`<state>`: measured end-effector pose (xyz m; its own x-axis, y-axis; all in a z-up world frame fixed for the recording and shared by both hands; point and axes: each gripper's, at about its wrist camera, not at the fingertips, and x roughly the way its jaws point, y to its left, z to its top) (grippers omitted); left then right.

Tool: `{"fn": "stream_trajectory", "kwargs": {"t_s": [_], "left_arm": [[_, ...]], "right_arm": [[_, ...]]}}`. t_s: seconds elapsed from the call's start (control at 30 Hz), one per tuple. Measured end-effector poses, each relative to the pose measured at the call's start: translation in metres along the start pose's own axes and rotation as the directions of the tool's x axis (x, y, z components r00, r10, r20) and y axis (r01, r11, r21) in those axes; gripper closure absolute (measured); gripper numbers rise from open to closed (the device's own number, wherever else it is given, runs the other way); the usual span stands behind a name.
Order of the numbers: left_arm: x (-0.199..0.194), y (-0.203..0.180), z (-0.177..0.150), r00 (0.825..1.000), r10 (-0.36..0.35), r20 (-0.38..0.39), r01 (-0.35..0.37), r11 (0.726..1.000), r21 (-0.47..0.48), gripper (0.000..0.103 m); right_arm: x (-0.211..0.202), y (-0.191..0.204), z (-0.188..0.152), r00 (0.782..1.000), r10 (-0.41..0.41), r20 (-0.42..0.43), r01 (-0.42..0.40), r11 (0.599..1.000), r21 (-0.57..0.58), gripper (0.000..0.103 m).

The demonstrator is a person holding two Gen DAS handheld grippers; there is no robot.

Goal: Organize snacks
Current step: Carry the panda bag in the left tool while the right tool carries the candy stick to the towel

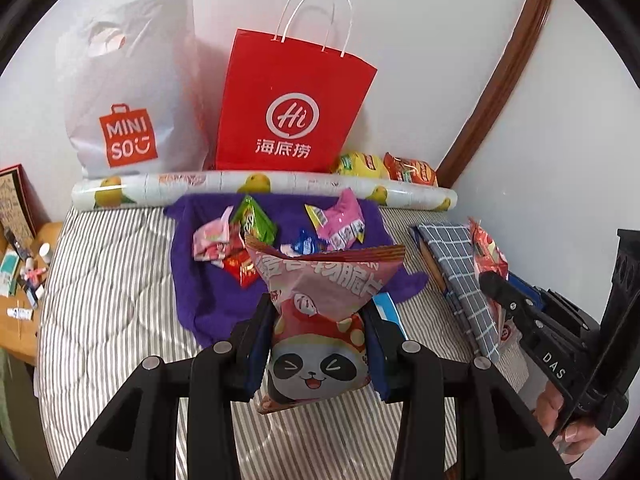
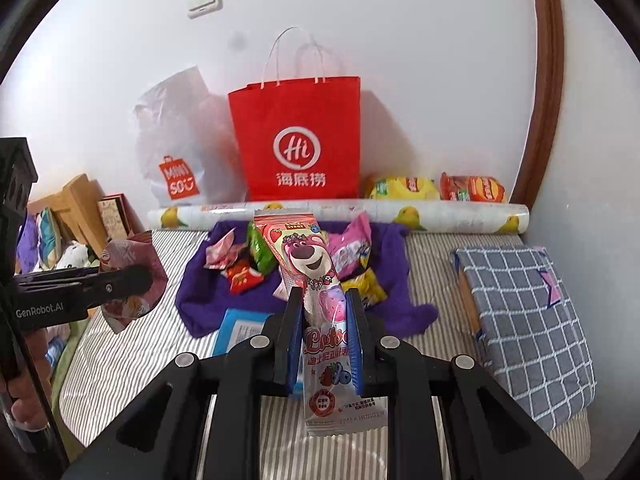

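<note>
Along the far edge of the bed (image 1: pixel 104 280), from left to right, you have a white MINISO bag (image 1: pixel 128 92), a red paper bag (image 1: pixel 292 108) with white handles, then a yellow snack pack (image 1: pixel 358 165) and an orange snack pack (image 1: pixel 410 168) in the far right corner, all behind a fruit-print roll (image 1: pixel 264 186) lying across the bed. Just in front of the roll, a purple cloth (image 1: pixel 200 292) carries the loose snacks: pink wrappers, a green pouch (image 1: pixel 254 218), a small red pack (image 1: pixel 240 270) and a pink packet (image 1: pixel 340 220). A checked grey bundle (image 2: pixel 528 320) lies at the right edge.

Your left gripper (image 1: pixel 318 320) is closed narrowly on a pink panda snack bag (image 1: pixel 320 320); the bag is crinkled, with a cartoon panda face below and a flared, serrated top end pointing toward the cloth. It hangs clear above the striped bed, near the cloth's front edge.

Your right gripper (image 2: pixel 324 320) is pinched fully onto a slim strawberry-bear lollipop packet (image 2: pixel 316 280), pink and white with a bear face at its far end and berries printed near its lower seal. It is held up over the near middle of the bed, its tip reaching over the cloth.
</note>
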<state>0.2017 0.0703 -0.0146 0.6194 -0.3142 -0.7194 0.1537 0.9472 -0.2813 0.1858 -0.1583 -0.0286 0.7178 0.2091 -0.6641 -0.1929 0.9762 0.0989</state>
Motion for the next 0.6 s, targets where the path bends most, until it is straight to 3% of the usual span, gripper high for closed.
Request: {"fn": "stream_trajectory", "kwargs": {"t_s": [0.6], "left_arm": [[0.043, 0.026, 0.062, 1.000, 0.028, 0.014, -0.027, 0.999, -0.028, 0.064]], "right_arm": [[0.069, 0.005, 0.060, 1.000, 0.010, 0.011, -0.009, 0.999, -0.051, 0.083]]}}
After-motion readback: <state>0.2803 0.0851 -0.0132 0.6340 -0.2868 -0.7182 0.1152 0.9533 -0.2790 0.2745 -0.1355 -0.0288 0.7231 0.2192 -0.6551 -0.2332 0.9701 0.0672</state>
